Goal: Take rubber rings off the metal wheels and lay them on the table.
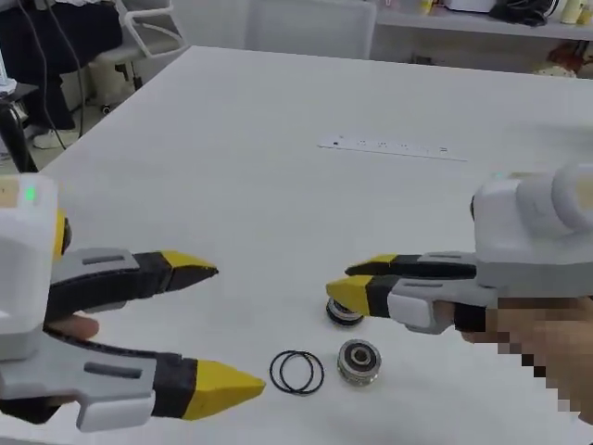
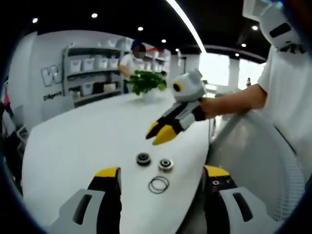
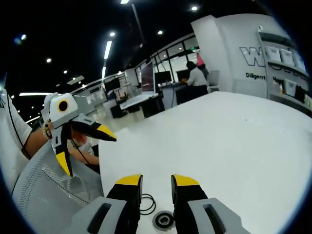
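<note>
- White counter [image 1: 278, 167] runs long and wide through an open office, with shelving along the far wall and a white office chair [image 1: 139, 37] at the corner beyond it.
- Out in the middle of the counter lies a pale marked strip [image 1: 389, 146], well apart from everything else.
- On the left side, the left gripper [image 1: 218, 326] hangs low over the near edge. Its yellow-tipped jaws are spread wide and have nothing between them.
- Coming in from the opposite side, the right gripper [image 1: 341, 281] has its jaws drawn close, with just a narrow gap between them, and I see nothing caught in that gap.
- Directly below the right gripper's tips sits the rear wheel [image 1: 345, 313]. I cannot tell whether the lower tip touches it.
- Just nearer the edge stands the front wheel [image 1: 359, 362], flat on the counter with its dark hub facing up.
- Beside the front wheel, towards the left gripper, two thin black rubber rings [image 1: 296, 373] lie flat and overlapping, close to the wheel but not on it.
- From the right gripper view, the rear wheel shows low between that gripper's own jaws, with the rings just to one side.
</note>
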